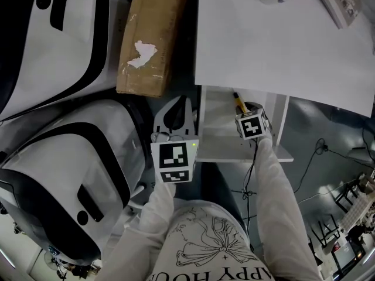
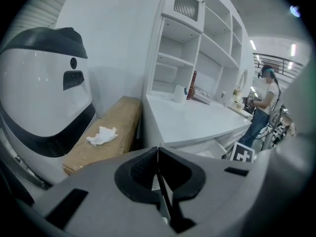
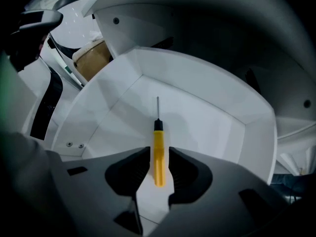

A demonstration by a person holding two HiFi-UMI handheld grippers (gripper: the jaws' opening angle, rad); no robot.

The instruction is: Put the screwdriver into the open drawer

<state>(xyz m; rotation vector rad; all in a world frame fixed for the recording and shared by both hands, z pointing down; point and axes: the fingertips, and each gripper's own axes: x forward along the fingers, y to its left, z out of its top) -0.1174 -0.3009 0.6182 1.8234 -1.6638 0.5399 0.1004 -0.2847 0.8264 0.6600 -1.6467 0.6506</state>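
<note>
Two words are half showing on the shirt (image 1: 218,256): "APPY HOU". The left hand-held gripper (image 2: 158,150) is sitting closed on nothing. The right hand-held gripper (image 3: 159,153) is hanging wide open, its pads not squeezing the yellow screwdriver (image 3: 158,139) between them. The screwdriver is lying in the open drawer (image 3: 212,107) under the white worktop (image 1: 275,40).

Yellow-handled screwdriver (image 3: 158,152) — in open white drawer (image 3: 202,110)

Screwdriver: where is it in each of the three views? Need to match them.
Head view: screwdriver right of centre, in the open drawer.
Left gripper view: not in it.
Right gripper view: dead centre, yellow handle between the right gripper pads, jaws apart, shaft pointing up-picture.
Shared landmark: cardboard box.
</note>
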